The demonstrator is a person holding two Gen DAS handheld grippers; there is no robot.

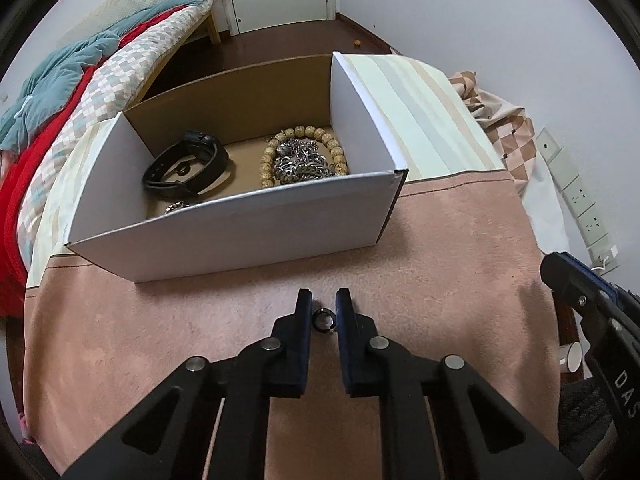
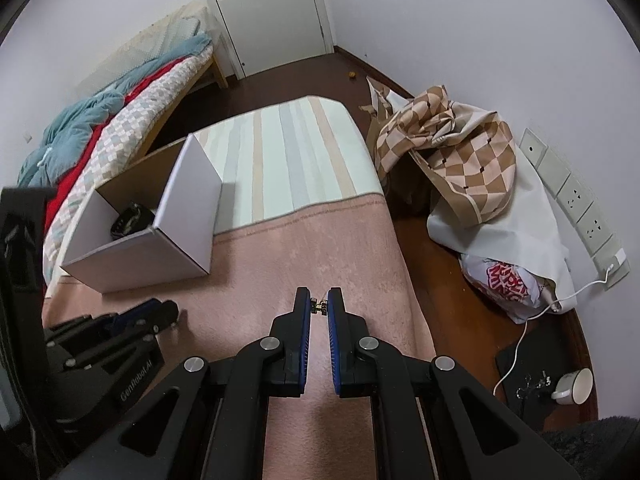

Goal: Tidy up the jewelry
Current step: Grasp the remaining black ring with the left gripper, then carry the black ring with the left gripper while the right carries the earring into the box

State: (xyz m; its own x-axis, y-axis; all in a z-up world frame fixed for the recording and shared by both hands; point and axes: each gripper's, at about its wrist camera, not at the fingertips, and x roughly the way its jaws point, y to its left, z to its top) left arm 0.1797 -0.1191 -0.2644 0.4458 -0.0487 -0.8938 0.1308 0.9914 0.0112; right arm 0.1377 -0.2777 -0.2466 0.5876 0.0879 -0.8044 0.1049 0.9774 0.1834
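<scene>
Left gripper [image 1: 323, 305]: clamped on dark ring [image 1: 323, 315].
Right gripper [image 2: 319, 303]: clamped on small earring [image 2: 319, 306].
Box [image 1: 224, 232]: just ahead of left gripper.

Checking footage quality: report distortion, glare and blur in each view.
Left wrist: fisheye bends the box edges, black vignette in the corners, ring sharp. Right wrist: same barrel curve on the walls, soft even light, small piece in the right claw too tiny to resolve.

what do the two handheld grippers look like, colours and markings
Both the left gripper and right gripper are matte black, with angular linkage arms, round silver pivot pins and blue-padded fingers. White lettering, "GenRobot.AI", marks the left one's body in the right wrist view.
</scene>
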